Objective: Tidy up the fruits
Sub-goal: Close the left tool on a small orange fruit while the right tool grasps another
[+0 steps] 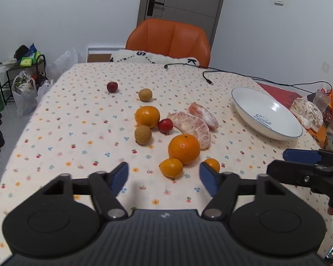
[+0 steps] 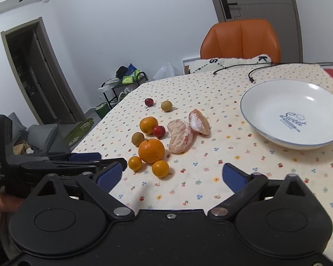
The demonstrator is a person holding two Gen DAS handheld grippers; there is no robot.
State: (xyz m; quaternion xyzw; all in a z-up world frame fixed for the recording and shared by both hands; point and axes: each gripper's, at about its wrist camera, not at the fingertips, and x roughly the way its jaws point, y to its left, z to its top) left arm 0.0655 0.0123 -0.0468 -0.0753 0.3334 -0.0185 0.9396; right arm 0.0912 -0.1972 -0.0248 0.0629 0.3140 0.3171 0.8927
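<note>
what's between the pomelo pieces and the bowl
Nothing: in both wrist views only bare flowered tablecloth lies between the pomelo pieces and the empty bowl.

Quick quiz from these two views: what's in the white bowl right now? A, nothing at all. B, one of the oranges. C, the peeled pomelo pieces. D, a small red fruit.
A: the white bowl shows only its bare printed inside, while the oranges, the peeled pomelo pieces and the small red fruit all lie on the tablecloth beside it.
</note>
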